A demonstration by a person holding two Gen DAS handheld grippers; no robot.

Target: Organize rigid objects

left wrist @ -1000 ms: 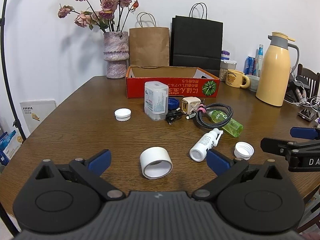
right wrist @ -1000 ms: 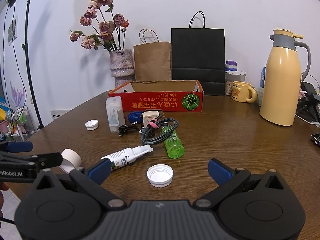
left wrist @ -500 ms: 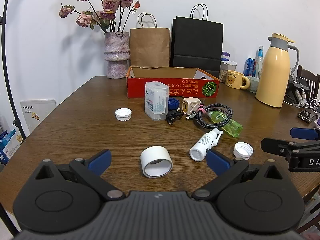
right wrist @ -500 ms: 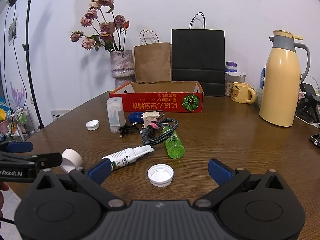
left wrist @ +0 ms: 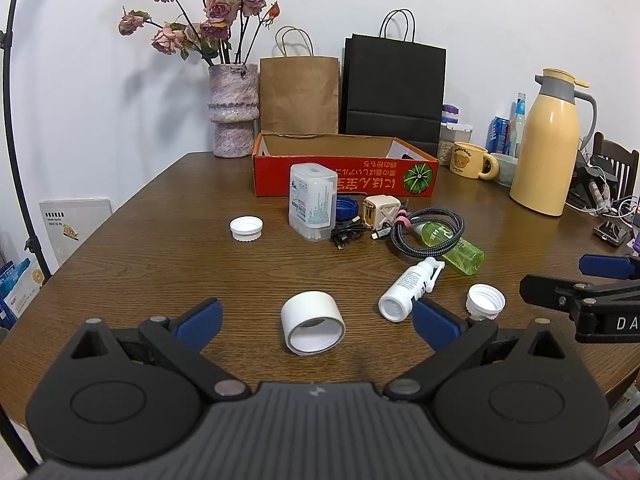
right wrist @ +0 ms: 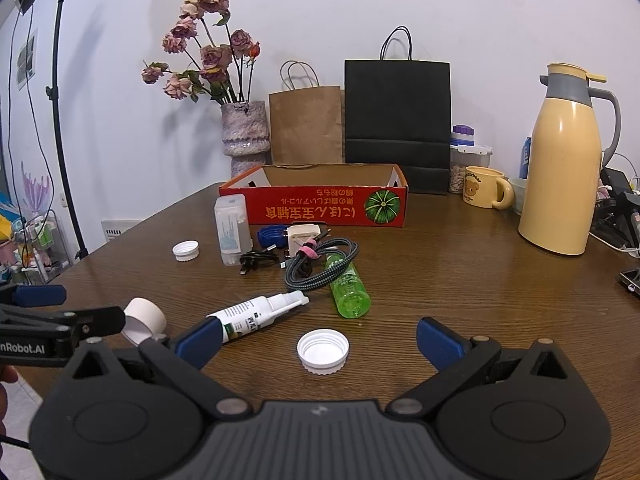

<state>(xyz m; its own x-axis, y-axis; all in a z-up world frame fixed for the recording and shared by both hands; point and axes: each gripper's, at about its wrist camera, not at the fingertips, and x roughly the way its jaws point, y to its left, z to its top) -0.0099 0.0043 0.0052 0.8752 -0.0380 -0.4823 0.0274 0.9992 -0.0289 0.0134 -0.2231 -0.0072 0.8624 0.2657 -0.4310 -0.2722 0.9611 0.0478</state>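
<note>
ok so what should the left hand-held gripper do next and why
Probably ease the left hand-held gripper forward and down around the white tape roll. Its jaws are open and empty, and the roll lies on its side on the brown wooden table centred between the blue fingertips, apart from the other clutter, so it looks like the easiest first pick for the red cardboard box.

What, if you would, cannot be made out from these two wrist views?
- Floor of the red box: hidden by its front wall, both views.
- Label print on the white spray bottle: too small.
- Blue cap: mostly hidden behind the clear box, left view.
- Phone: cut off by the right view's edge.
</note>
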